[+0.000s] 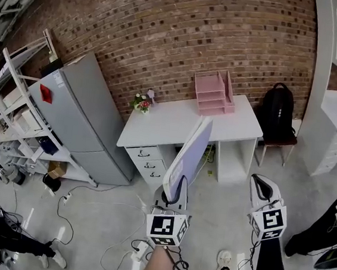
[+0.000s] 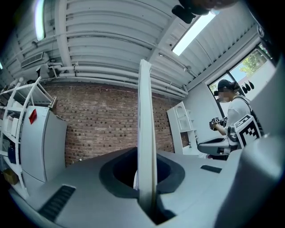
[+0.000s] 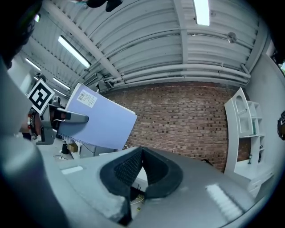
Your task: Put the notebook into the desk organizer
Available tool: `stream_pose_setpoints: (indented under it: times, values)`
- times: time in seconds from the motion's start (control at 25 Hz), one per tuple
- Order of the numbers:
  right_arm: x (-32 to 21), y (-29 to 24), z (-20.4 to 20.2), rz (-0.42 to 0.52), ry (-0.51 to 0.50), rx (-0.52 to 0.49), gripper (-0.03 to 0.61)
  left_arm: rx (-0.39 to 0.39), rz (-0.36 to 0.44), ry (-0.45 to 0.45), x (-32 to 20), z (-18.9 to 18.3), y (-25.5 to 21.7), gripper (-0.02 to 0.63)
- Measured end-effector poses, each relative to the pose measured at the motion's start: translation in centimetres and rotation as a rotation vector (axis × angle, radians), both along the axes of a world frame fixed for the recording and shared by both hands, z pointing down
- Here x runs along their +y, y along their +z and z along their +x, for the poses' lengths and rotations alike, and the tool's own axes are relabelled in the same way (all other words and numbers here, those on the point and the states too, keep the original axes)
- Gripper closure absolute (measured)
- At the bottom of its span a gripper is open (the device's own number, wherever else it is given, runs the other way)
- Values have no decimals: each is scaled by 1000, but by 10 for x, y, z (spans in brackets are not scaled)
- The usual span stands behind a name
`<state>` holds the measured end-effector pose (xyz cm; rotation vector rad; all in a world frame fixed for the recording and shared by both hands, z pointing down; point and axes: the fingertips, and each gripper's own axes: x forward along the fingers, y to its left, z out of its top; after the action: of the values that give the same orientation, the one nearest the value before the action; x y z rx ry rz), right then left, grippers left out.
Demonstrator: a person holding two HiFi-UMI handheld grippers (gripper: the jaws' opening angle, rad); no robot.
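My left gripper [image 1: 176, 193] is shut on the lower edge of a pale blue spiral notebook [image 1: 189, 154], which stands upright and leans toward the desk. Edge-on in the left gripper view, the notebook [image 2: 146, 133] rises straight up from between the jaws. It shows as a blue sheet with a white label [image 3: 99, 118] at the left of the right gripper view. A pink tiered desk organizer [image 1: 213, 93] sits at the back of the white desk [image 1: 175, 126]. My right gripper [image 1: 261, 186] hangs lower right, jaws shut with nothing between them [image 3: 139, 171].
A small flower pot [image 1: 140, 103] stands at the desk's back left. A grey fridge [image 1: 75, 115] and white shelving [image 1: 12, 115] are on the left. A black backpack on a chair [image 1: 278, 113] and a white cabinet [image 1: 334, 95] are on the right. Cables [image 1: 117, 228] lie on the floor.
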<state>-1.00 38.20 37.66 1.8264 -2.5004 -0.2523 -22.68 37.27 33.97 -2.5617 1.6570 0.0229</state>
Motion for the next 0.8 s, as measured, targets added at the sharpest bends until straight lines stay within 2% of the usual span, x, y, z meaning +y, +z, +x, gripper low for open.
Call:
stream_pose_setpoints:
  times: [0.16,0.48,0.8]
  values:
    - [-44,-6,16,20,-8,-2,577,33,13,-9,-38,12,-4,578]
    - [-131,-9,52,29,-44,-37,577,39,35,-45,-111,48,-10,578]
    - [-192,-6,74,42,-79,-50,577,60,58,-78,-162,68,-8,578]
